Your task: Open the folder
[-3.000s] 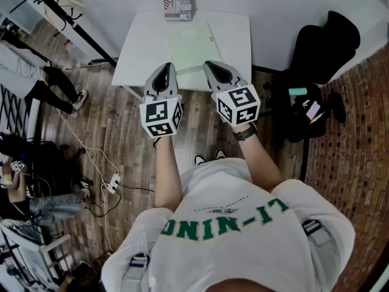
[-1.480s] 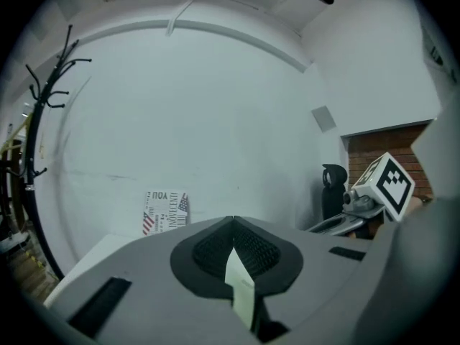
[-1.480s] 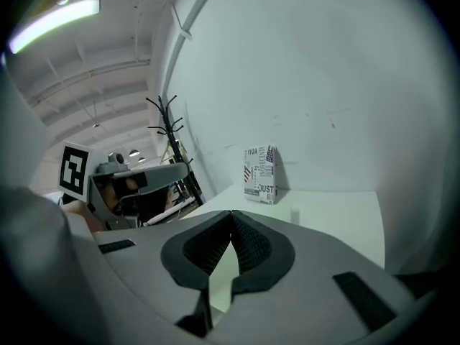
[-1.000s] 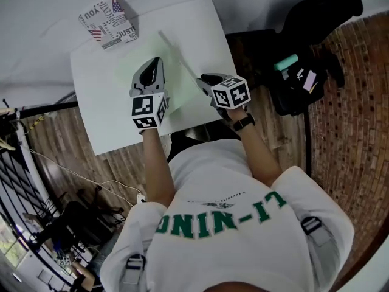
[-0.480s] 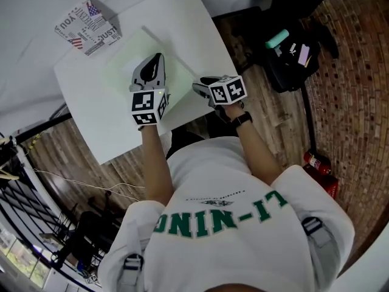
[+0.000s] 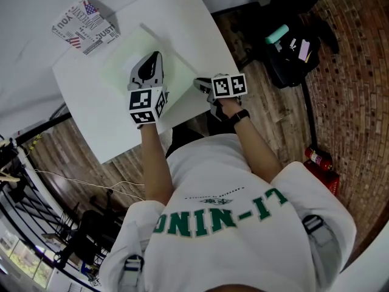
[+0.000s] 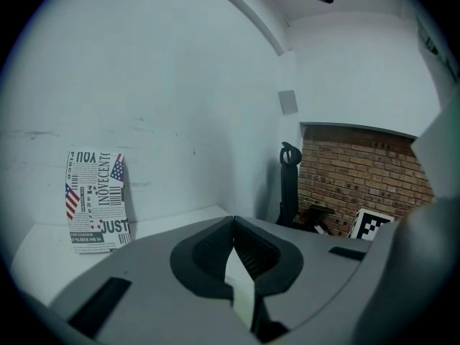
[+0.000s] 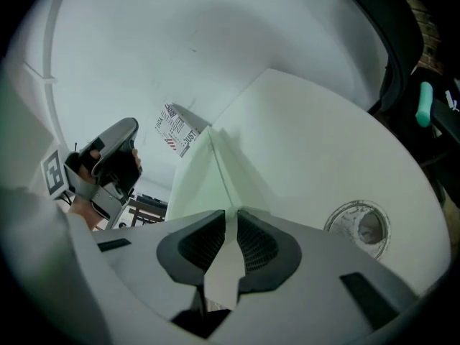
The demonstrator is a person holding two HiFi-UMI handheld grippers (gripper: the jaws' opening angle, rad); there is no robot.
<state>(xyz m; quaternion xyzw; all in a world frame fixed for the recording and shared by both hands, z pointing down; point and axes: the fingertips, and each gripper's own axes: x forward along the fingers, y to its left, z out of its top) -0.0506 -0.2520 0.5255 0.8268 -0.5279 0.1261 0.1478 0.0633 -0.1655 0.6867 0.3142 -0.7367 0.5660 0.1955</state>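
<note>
A pale green folder (image 6: 121, 59) lies flat on the white table (image 6: 91, 120). My left gripper (image 6: 155, 56) rests on top of the folder's middle, its jaws shut with the tips touching (image 7: 232, 220) and nothing gripped. My right gripper (image 6: 197, 83) is at the folder's near right edge. Its jaws are closing, and the thin edge of the folder's cover (image 8: 208, 171) runs between the pads (image 8: 231, 213), pinched there. In the right gripper view the cover rises slightly as a ridge in front of the jaws, with the left gripper (image 8: 108, 157) at the left.
A printed box (image 6: 85, 23) stands at the table's far corner against the wall, also seen as the box (image 7: 97, 200). A round cable hole (image 8: 357, 225) is in the tabletop right of the folder. A black bag (image 6: 298, 41) and red extinguisher (image 6: 319, 159) sit on the floor.
Both grippers came down from above the table's front edge onto the folder. The right gripper rolled and took the folder's edge between its jaws.
</note>
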